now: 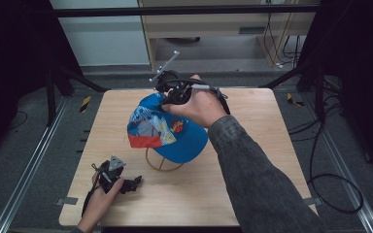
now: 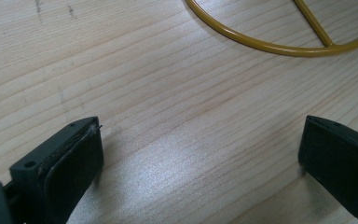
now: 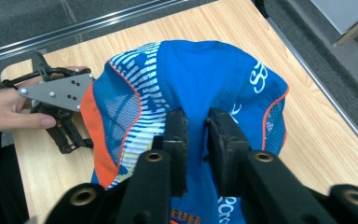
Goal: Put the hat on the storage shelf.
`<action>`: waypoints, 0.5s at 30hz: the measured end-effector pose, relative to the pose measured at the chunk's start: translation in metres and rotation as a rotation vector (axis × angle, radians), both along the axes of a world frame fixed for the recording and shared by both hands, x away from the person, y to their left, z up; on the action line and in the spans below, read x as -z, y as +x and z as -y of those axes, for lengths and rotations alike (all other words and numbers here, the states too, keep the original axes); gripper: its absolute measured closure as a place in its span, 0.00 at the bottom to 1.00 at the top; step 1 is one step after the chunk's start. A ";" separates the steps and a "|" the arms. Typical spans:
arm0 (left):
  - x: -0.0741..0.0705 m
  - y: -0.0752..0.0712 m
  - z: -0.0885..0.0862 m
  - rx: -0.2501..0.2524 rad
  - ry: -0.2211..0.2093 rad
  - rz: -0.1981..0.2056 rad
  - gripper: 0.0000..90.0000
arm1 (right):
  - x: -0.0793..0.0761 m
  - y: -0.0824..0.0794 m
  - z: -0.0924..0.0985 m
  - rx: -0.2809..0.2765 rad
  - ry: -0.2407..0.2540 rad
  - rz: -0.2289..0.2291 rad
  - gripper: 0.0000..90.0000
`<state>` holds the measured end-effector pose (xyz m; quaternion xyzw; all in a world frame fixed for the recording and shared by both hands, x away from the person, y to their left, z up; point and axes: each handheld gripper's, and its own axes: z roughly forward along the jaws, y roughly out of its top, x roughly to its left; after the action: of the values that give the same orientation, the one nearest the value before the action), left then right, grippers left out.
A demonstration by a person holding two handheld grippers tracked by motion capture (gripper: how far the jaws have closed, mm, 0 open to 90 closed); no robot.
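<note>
The right gripper (image 3: 196, 140) pinches a fold of the blue cap (image 3: 214, 79), holding it over the yellow wire stand (image 1: 162, 164) (probably its perch); the left gripper (image 1: 135, 183) rests gaping on the table (image 1: 252, 160), idle.

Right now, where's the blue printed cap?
In the high view the blue printed cap sits mid-table atop the yellow wire stand, its crown fabric pinched by the right gripper; the left gripper rests near the table's front-left.
</note>
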<state>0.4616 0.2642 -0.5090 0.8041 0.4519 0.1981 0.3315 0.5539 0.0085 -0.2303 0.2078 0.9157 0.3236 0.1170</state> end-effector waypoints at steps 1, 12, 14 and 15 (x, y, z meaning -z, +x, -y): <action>0.000 0.000 0.000 0.000 0.000 0.000 0.00 | 0.000 0.000 0.000 0.000 0.000 0.000 0.84; 0.000 0.000 0.000 -0.001 -0.002 -0.001 0.00 | 0.001 0.000 0.004 0.028 0.000 -0.004 0.66; 0.000 0.000 0.000 -0.001 -0.001 0.000 0.00 | 0.001 0.000 0.004 0.028 -0.001 -0.006 0.65; 0.000 0.000 0.000 -0.001 -0.002 0.000 0.00 | 0.002 0.000 0.004 0.029 -0.002 -0.005 0.64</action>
<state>0.4615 0.2641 -0.5090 0.8037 0.4524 0.1978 0.3320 0.5536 0.0046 -0.2320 0.2218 0.9132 0.3202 0.1196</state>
